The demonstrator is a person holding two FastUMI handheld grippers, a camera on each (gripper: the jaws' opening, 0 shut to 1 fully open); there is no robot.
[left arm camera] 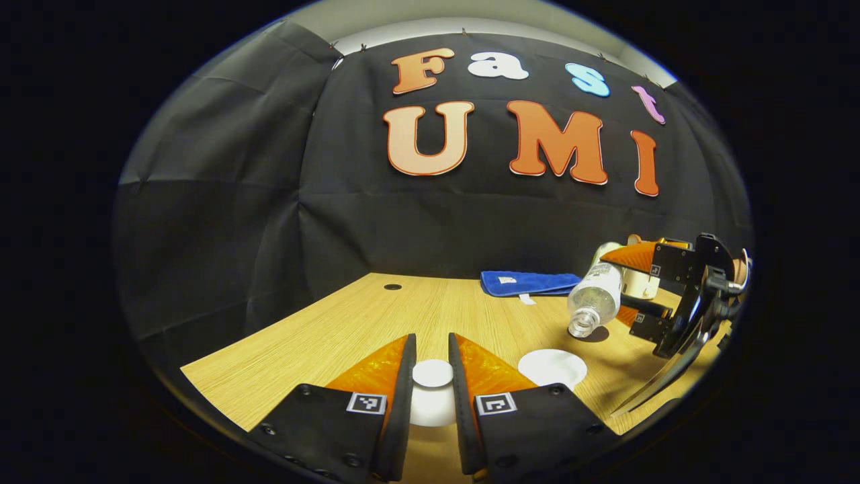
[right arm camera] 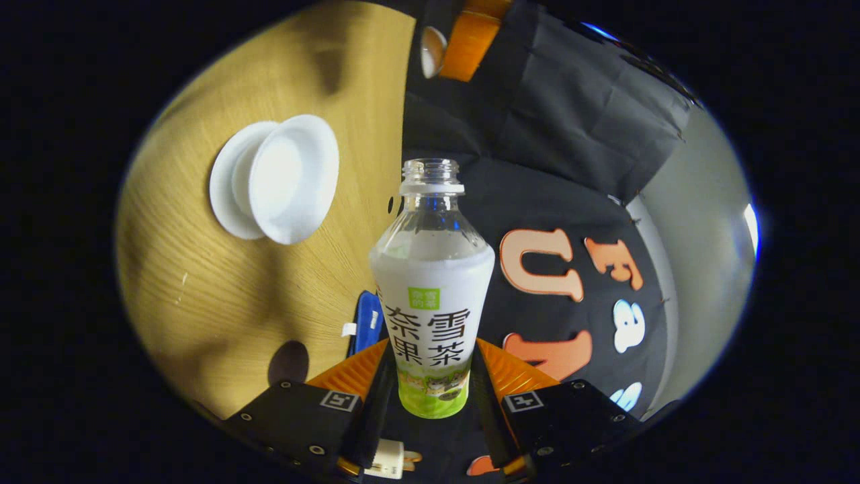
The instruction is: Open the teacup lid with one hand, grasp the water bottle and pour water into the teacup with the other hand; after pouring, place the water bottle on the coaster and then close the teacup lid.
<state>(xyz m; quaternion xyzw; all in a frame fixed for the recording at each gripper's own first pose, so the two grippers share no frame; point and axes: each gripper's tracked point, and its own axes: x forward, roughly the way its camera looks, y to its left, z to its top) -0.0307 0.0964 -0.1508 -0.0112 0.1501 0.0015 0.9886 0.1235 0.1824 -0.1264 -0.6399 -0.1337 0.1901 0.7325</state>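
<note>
Surface: a light wooden table (left arm camera: 470,316) with fine grain, filling the lower middle of the left gripper view and the left side of the right gripper view.
Room: black cloth wall behind the table; a pale wall strip shows at the top edge of the left gripper view.
My left gripper (left arm camera: 432,376): jaws nearly together at bottom centre, pinching the knob of the white teacup lid (left arm camera: 433,374) between them.
My right gripper (right arm camera: 431,376): jaws at bottom centre pressed on both sides of the water bottle (right arm camera: 431,282), low on its labelled body.
Bottle: uncapped; in the left gripper view it sits at centre right, tilted with its open mouth pointing down and to the left.
Teacup (right arm camera: 285,178): white, open, on a white saucer, upper left of the right gripper view.
Blue cloth (left arm camera: 531,283): folded, at the table's far edge.
Count: two grippers, one bottle, one teacup, one lid, one blue cloth.
</note>
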